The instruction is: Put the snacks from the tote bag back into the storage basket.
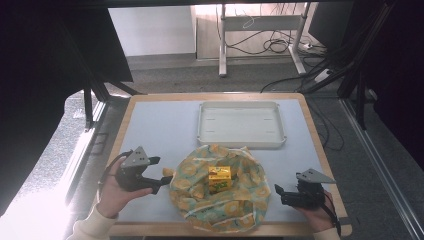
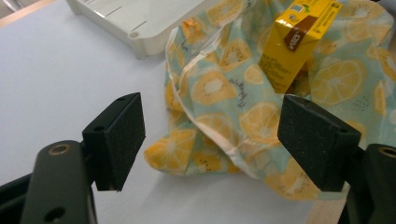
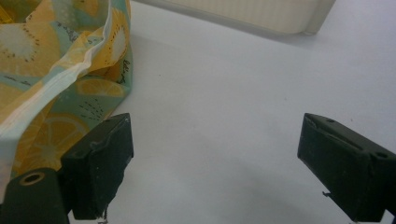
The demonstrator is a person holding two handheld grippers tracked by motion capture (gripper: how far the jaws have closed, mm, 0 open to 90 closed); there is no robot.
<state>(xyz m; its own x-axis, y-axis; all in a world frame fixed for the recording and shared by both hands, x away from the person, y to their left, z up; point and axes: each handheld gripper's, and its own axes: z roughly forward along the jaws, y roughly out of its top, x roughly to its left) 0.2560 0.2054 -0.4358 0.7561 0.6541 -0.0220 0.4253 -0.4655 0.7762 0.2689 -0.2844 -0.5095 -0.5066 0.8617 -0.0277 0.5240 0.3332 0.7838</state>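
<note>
**Cloth corner just ahead of the left tool**

Seen near the front edge of the counter point(image 1: 150, 125), at its middle: lemon-print cloth point(image 1: 220, 192) spread in a rumpled round heap, with a small yellow carton point(image 1: 219, 179) standing on its centre, long axis upright; left tool point(image 1: 156, 174) at the cloth's left edge, jaws spread wide and pinching nothing; loose folded corner of the cloth point(image 2: 187, 154) lying between and just beyond the pads in the left gripper view, not touched; right tool point(image 1: 278, 194) just beside the cloth's right edge, jaws spread too and holding nothing, white hem at the left of its view; judged nearer for the coming pinch: the left hand; white tray point(image 1: 241, 125) behind the cloth toward the far edge, apart from it; on the carton a brown label with white letters, too blurred to read; small dark script on the cloth, also unreadable.
</note>
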